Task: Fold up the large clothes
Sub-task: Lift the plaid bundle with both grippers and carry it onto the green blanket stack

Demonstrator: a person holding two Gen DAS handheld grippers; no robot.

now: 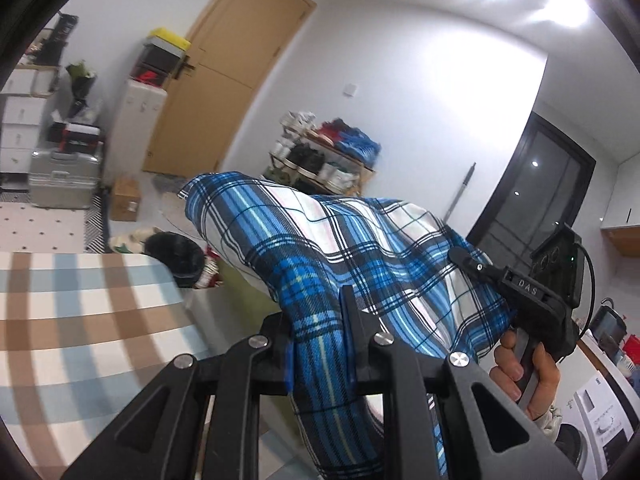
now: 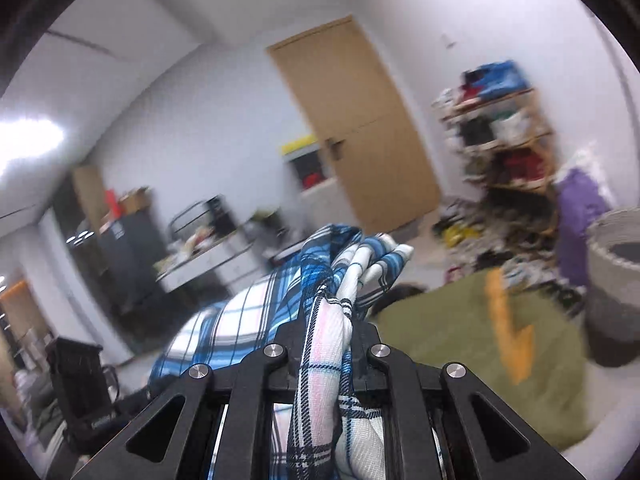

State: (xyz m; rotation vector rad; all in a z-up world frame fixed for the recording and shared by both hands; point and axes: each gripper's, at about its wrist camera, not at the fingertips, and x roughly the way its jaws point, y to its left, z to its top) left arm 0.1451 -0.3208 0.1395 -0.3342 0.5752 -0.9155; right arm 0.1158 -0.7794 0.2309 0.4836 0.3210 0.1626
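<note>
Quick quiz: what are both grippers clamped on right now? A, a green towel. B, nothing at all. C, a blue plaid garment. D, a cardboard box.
C: the blue plaid garment is bunched between the jaws of the left gripper, and in the right wrist view the same cloth is pinched by the right gripper.

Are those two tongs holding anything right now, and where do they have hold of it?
Both grip the blue plaid shirt: left tongs and right tongs each pinch a bunched fold; which part, unclear.

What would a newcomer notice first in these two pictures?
The blue plaid garment fills the middle of both views, bunched and lifted, clamped in the left gripper and the right gripper. Behind it stands a tan door, and below left lies a checked cloth.
</note>
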